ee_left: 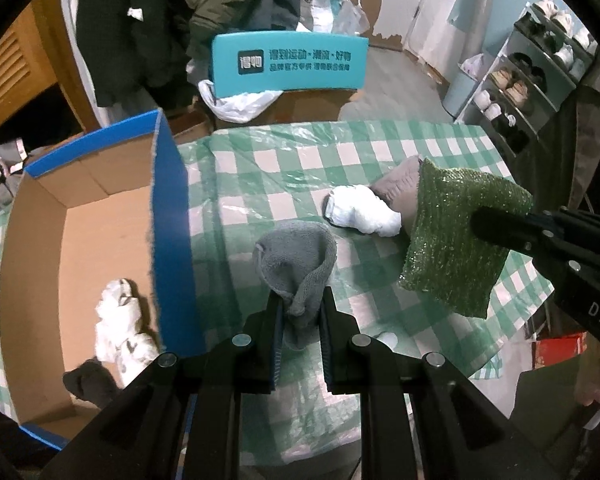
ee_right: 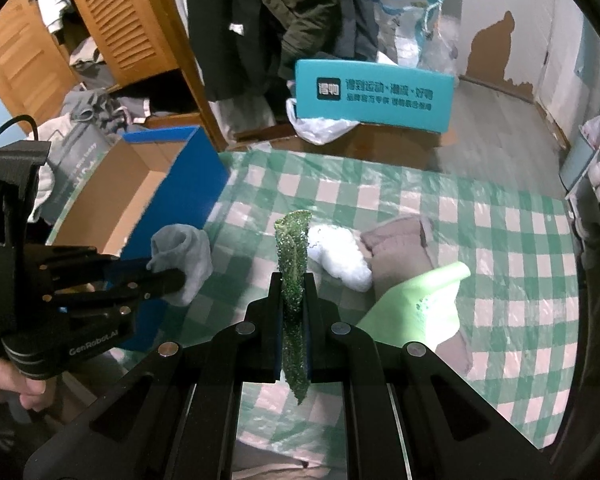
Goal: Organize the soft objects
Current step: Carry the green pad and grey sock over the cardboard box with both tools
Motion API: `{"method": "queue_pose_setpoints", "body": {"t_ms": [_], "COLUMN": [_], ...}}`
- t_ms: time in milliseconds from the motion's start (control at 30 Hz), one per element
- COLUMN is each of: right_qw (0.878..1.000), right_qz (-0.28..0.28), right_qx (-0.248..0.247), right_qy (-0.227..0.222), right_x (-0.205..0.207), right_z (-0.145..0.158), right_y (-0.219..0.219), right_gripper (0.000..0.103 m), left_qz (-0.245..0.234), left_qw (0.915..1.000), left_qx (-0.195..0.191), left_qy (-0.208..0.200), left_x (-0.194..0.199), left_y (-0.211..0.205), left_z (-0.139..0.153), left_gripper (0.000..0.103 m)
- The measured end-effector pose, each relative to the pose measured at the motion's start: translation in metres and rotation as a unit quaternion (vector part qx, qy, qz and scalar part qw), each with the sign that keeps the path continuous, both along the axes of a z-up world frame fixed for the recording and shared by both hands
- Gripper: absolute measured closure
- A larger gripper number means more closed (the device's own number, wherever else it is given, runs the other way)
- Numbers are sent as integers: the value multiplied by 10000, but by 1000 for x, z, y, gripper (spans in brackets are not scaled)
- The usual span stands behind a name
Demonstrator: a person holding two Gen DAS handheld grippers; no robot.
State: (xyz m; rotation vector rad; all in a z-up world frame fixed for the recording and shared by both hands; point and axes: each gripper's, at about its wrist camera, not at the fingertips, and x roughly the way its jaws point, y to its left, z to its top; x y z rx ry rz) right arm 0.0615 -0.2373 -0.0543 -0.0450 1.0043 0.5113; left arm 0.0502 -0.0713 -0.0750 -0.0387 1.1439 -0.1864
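My left gripper [ee_left: 300, 304] is shut on a grey sock [ee_left: 296, 264] and holds it above the checked table, just right of the cardboard box [ee_left: 36, 280]. The same sock [ee_right: 188, 256] and left gripper [ee_right: 168, 276] show in the right wrist view. My right gripper [ee_right: 292, 284] is shut on a glittery green scouring cloth [ee_right: 294, 264], held edge-on; in the left wrist view it [ee_left: 460, 236] hangs at the right. A white sock [ee_left: 360, 208] and a taupe cloth [ee_left: 400, 184] lie on the table. White and dark socks [ee_left: 120, 328] lie in the box.
The table has a green-white checked cover [ee_left: 280, 152] under plastic. A light green glove [ee_right: 420, 304] lies at the right. The box's blue wall [ee_left: 172, 220] stands beside my left gripper. A teal box [ee_left: 292, 62], hanging coats and a shoe rack [ee_left: 532, 68] stand beyond the table.
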Motion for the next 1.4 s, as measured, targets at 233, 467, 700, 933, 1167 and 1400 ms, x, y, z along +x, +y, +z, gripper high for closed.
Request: {"method": "queue_pose_setpoints", "body": {"t_ms": [233, 467, 700, 933, 1167, 1400], "right_qw": [9998, 9994, 9987, 9980, 9968, 9949], "right_qz": [123, 256, 389, 536, 707, 930], "right_qx": [68, 140, 179, 182, 214, 199], "right_qy": [-111, -210, -259, -295, -317, -348], "right_x": [-3, -4, -4, -3, -4, -5], "right_z": [14, 28, 35, 41, 48, 53], "right_y": [16, 35, 52, 72, 95, 125], "right_gripper": [96, 96, 96, 96, 96, 96], "left_qz": [79, 167, 299, 411, 588, 751], "left_qw": [9999, 9996, 9990, 9982, 9970, 9957], "left_qx": [-4, -4, -37, -120, -129, -166], "left_qy": [-106, -218, -327, -421, -485, -516], "left_x": [-7, -14, -20, -24, -27, -30], "left_y": [13, 30, 47, 66, 85, 105], "left_z": [11, 20, 28, 36, 41, 44], "left_gripper": [87, 87, 87, 87, 87, 87]}}
